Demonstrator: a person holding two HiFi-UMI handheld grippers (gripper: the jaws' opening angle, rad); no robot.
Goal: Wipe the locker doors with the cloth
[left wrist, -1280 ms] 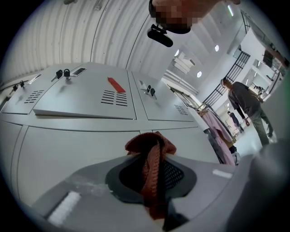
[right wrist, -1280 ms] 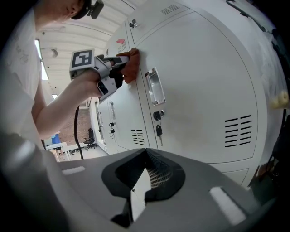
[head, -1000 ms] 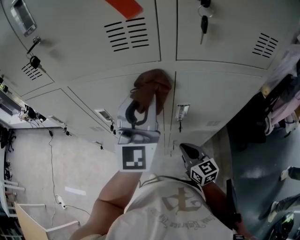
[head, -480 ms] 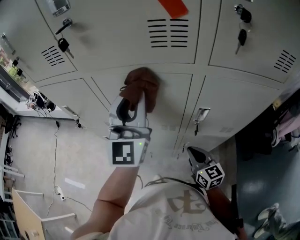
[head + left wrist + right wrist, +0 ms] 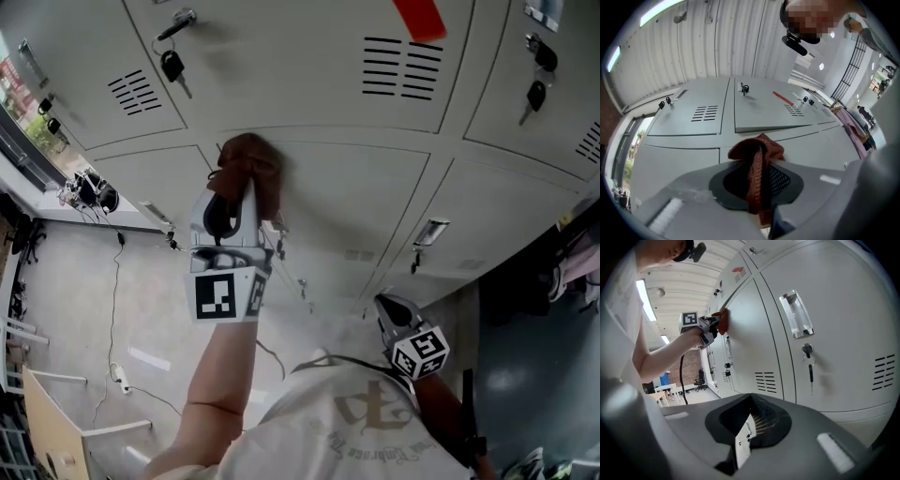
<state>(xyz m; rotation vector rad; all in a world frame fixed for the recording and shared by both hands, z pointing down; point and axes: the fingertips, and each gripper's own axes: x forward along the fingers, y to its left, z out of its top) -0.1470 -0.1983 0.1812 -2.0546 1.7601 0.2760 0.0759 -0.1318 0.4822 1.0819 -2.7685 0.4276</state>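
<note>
Cloth [image 5: 246,161] first. In the head view it sits bunched against the lower locker door [image 5: 356,220], close to that door's left seam, and the left tongs [image 5: 242,192] grip it. A second ago the same wad lay hard by the door's right seam, and half a second ago it was about mid-panel. So I have drawn one stroke leftward across nearly the full width. I judge this upper band of the door done, with the lower part of the panel still to wipe. The right tongs [image 5: 394,311] hang low, well apart from the lockers, just as they did throughout the stroke.

From the left gripper view, those tongs are clenched on the cloth. A fold of rust-brown weave runs down between them, and its crown is pressed to the grey door just under the horizontal seam. The hold looks firm enough for me to keep rubbing.

From the right gripper view, these tongs are drawn almost together on nothing, with only a thin slit of light between them. Past them I see the wipe side-on, the cloth touching the door face at arm's length. Nearer stands another door with a handle [image 5: 797,315] and a key [image 5: 809,364] in its lock. I would steer the cloth round hardware like that.
</note>
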